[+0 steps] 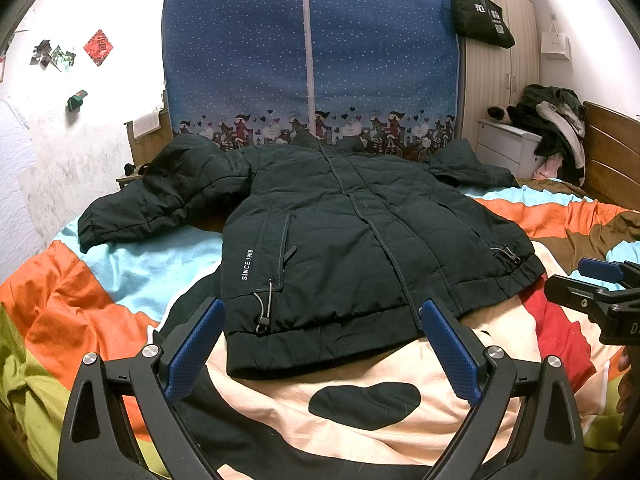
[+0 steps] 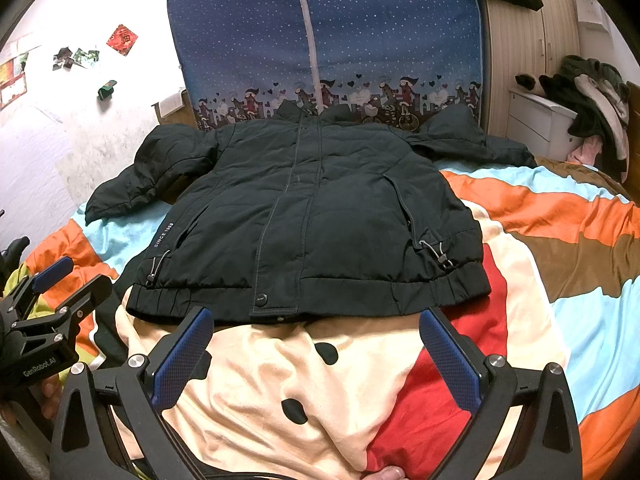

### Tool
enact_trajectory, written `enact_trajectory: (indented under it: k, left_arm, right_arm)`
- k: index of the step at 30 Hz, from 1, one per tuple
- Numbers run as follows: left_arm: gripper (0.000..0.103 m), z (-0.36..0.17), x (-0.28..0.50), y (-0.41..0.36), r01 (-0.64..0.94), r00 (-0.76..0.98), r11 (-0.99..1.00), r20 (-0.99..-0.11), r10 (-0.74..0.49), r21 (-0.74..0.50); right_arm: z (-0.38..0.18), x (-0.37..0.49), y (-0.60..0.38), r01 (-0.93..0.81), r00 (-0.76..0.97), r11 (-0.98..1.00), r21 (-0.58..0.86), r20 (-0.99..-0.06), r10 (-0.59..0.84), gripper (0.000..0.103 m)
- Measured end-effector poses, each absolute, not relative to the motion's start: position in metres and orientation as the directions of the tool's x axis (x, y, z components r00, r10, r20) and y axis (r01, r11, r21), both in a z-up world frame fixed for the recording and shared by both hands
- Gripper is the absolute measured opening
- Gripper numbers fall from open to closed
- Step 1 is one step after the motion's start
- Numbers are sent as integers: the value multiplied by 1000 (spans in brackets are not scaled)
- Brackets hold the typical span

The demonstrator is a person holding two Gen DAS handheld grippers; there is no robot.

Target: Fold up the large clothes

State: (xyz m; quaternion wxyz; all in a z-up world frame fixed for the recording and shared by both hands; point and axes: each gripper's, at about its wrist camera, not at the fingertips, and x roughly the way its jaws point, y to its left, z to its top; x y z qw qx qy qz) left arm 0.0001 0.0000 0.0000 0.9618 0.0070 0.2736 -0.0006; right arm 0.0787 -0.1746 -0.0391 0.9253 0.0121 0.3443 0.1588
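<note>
A dark green padded jacket [image 1: 340,240] [image 2: 304,216] lies front up and spread flat on the bed, both sleeves out to the sides, hem toward me. My left gripper [image 1: 322,308] is open, its blue pads either side of the hem's left part, just above it. The right gripper [image 2: 316,320] hangs open too, over the quilt just short of the hem's middle. Each gripper shows in the other's view: the right gripper [image 1: 600,276] at the far right edge, the left gripper [image 2: 72,276] at the far left edge. Neither holds anything.
The bed carries a colourful quilt [image 2: 540,216] in orange, light blue, brown and cream. Behind it stands a blue zip wardrobe [image 1: 308,48], a wooden wardrobe with a hanging black bag [image 1: 480,12], and a white cabinet with piled clothes [image 1: 556,124]. The headboard [image 1: 612,148] is at right.
</note>
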Motion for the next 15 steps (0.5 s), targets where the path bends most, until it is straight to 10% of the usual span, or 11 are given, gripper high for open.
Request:
enact_trajectory:
  k: [15]
  left_arm:
    - [96, 0, 0, 0, 5, 850, 1000, -527, 4, 15]
  right_arm:
    - [-40, 79, -175, -285, 711, 949, 135, -634, 303, 103]
